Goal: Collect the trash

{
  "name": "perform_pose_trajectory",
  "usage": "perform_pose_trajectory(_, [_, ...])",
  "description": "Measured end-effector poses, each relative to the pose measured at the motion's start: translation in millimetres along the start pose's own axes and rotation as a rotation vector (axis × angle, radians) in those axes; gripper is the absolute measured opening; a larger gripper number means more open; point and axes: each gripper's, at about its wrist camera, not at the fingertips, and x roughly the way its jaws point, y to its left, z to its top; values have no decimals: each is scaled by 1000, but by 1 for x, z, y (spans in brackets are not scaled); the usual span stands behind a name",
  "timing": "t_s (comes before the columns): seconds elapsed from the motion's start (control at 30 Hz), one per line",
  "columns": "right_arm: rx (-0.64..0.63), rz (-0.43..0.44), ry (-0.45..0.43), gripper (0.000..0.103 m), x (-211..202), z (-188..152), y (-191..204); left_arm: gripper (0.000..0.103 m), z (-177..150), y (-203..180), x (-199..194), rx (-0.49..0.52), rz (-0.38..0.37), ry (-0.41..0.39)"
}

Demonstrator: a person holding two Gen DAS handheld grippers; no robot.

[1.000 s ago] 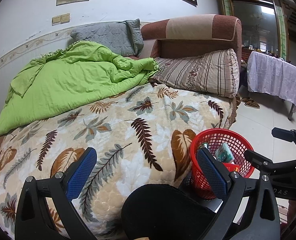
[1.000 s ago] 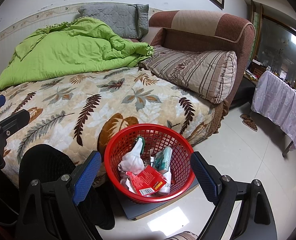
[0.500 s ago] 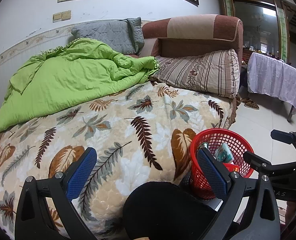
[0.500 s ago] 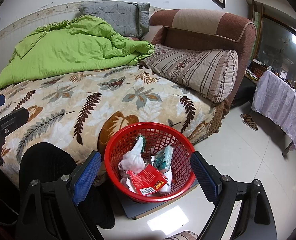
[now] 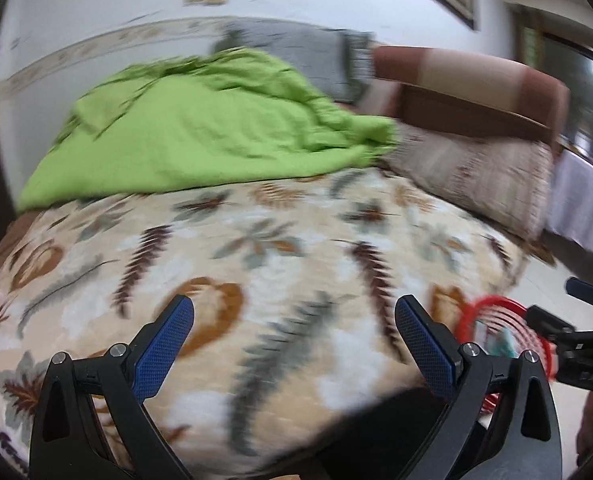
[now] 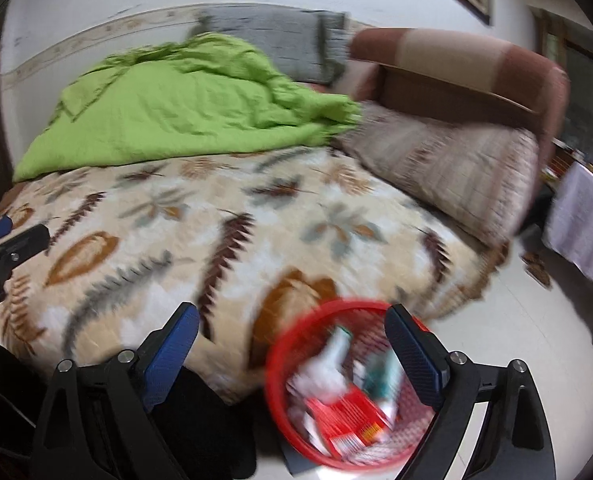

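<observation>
Gaping wide and empty, the right gripper hangs just above the red basket, whose rim runs under its right finger while its left finger sits over the bed's edge. Trash fills the basket: a red packet, white crumpled paper and a teal wrapper, all blurred. The basket stands on the floor against the bed's near corner, on a flat grey board. The left gripper, likewise spread wide with nothing between its blue pads, points over the leaf-print blanket; from its view the basket lies low to the right, beyond its right finger and partly behind the other gripper's black frame. A black rounded shape sits below both grippers at the bed's front edge. Pale tiled floor lies open to the right of the basket, up to a cloth-draped table. Farther back on the bed lie a green quilt at left, a striped pillow at right and a grey pillow against the wall, beside a brown headboard.
</observation>
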Motion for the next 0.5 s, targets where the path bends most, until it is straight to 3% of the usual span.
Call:
perform_pose_trajectory(0.3, [-110,191,90,98,103,71,120,100,6,131,84,-247,192,170])
perform_pose_trajectory(0.43, [-149,253,185,98,174,89,179,100,2,172,123,-352,244,245])
perform_pose_trajectory(0.5, [-141,285,225,98,203,92,197,100,0,180,137,-348,283,264])
